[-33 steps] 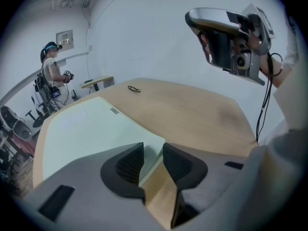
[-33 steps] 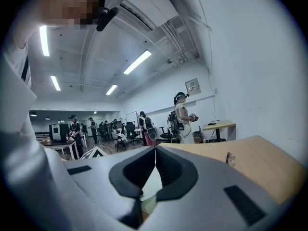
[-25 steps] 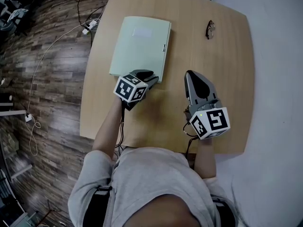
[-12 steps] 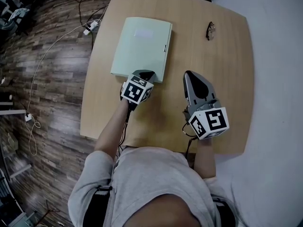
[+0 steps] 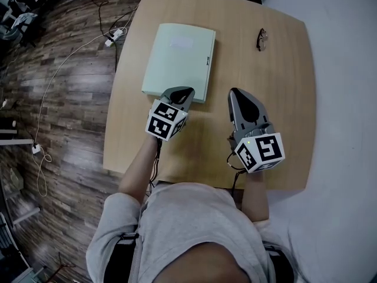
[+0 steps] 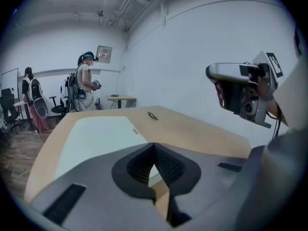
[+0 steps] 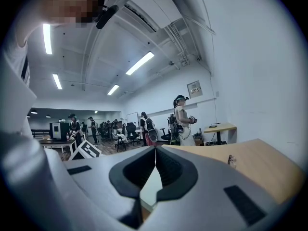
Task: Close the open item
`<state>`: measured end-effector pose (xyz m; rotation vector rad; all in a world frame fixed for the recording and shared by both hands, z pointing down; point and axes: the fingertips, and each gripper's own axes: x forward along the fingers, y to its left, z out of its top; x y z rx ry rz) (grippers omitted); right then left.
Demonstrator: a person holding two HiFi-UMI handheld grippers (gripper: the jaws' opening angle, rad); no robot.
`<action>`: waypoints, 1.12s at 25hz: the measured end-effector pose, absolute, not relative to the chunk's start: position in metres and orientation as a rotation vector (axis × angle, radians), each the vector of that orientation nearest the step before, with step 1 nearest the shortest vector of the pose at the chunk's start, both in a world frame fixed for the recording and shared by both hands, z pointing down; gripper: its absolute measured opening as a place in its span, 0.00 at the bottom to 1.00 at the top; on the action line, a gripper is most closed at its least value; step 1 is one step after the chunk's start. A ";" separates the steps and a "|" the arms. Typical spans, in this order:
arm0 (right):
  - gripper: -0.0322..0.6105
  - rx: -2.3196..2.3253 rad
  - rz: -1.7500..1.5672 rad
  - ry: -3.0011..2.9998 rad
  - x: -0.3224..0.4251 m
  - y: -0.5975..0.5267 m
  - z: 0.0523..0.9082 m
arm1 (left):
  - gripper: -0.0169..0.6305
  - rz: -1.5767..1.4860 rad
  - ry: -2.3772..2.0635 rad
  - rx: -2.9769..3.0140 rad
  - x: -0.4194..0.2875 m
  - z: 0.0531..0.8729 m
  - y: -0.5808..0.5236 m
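A pale green folder (image 5: 178, 61) lies flat and closed on the wooden table (image 5: 277, 99), at its far left. My left gripper (image 5: 184, 91) hovers at the folder's near right corner, its jaws shut with nothing between them. The left gripper view shows the folder's cover (image 6: 96, 138) stretching away beyond the closed left gripper (image 6: 154, 146). To the right, over bare wood, my right gripper (image 5: 236, 92) points away from me, also shut and empty. The right gripper (image 7: 155, 150) shows its jaws pressed together in its own view.
A pair of glasses (image 5: 261, 38) lies near the table's far right corner. Cables and a power strip (image 5: 112, 34) trail on the wooden floor to the left. Several people stand at desks in the background (image 7: 184, 119).
The left gripper's jaws have come together, and it has rolled and shifted slightly right at the folder's near edge. The right gripper has stayed put.
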<state>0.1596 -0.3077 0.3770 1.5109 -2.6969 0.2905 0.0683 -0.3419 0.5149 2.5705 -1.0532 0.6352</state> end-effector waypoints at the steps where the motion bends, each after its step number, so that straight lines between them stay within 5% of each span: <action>1: 0.06 1.514 0.288 -2.698 0.158 -0.306 0.376 | 0.05 0.625 -1.063 2.591 0.067 0.507 -0.339; 28: 0.06 1.610 0.170 -2.657 0.082 -0.248 0.351 | 0.05 0.159 -1.234 2.784 -0.033 0.365 -0.270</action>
